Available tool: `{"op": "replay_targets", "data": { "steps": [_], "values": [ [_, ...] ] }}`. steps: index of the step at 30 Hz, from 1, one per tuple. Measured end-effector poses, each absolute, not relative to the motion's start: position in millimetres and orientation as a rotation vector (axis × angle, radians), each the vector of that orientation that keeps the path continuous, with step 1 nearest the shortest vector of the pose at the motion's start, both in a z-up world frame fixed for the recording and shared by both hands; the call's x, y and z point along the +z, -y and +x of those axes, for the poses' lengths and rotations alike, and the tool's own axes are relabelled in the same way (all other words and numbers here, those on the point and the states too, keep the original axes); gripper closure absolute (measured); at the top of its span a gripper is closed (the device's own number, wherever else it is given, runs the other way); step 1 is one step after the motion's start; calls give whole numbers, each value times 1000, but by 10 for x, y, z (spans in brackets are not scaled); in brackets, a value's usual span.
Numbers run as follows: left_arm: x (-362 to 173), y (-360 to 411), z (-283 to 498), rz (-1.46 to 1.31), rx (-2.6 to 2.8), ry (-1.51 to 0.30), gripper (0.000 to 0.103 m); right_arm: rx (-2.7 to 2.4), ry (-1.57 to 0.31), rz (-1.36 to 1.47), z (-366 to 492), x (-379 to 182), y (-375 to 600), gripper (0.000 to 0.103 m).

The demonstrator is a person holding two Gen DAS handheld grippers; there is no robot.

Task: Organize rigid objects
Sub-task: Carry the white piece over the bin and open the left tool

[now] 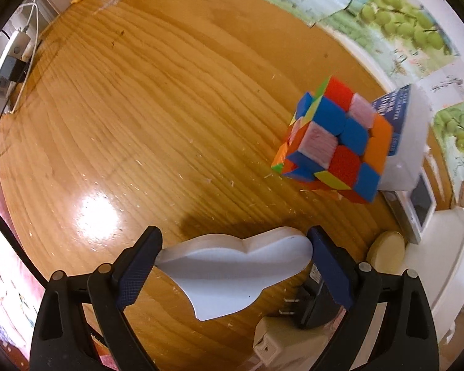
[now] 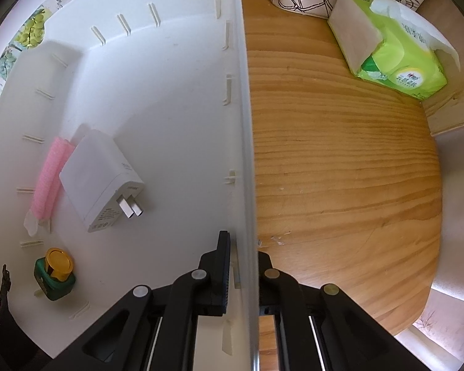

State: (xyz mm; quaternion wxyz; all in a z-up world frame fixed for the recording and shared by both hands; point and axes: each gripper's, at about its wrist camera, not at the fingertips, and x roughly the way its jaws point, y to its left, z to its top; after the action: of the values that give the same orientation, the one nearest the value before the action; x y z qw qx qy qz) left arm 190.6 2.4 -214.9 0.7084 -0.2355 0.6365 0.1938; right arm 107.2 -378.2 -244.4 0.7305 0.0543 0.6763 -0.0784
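While your left gripper (image 1: 232, 266) fingers pinch white heart-shaped piece (image 1: 229, 275) over wooden surface (image 1: 139, 108), only right view shows right gripper (image 2: 244, 278) fingers clamping white bin (image 2: 246, 123) wall.

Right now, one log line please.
left tongs: shut on white heart piece | right tongs: clamping bin wall | cube: on table

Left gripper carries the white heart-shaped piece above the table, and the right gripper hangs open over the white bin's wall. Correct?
Not quite: the right gripper is shut on the white bin's wall, per the right wrist view. The left gripper does carry the white heart-shaped piece.
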Motion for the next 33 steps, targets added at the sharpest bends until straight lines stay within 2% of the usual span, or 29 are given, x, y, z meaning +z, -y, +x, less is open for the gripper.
{"op": "replay_targets", "data": {
  "steps": [12, 27, 33],
  "values": [
    [-1340, 170, 1479, -386, 309, -1134, 8, -167, -1485, 103, 1049, -2430, 3723, 96],
    [-841, 748, 1472, -259, -83, -772, 8, -165, -1477, 108, 1026, -2410, 3752, 96],
    [-690, 994, 1367, -207, -238, -698, 8, -166, -1477, 108, 1023, -2411, 3753, 96]
  ]
}}
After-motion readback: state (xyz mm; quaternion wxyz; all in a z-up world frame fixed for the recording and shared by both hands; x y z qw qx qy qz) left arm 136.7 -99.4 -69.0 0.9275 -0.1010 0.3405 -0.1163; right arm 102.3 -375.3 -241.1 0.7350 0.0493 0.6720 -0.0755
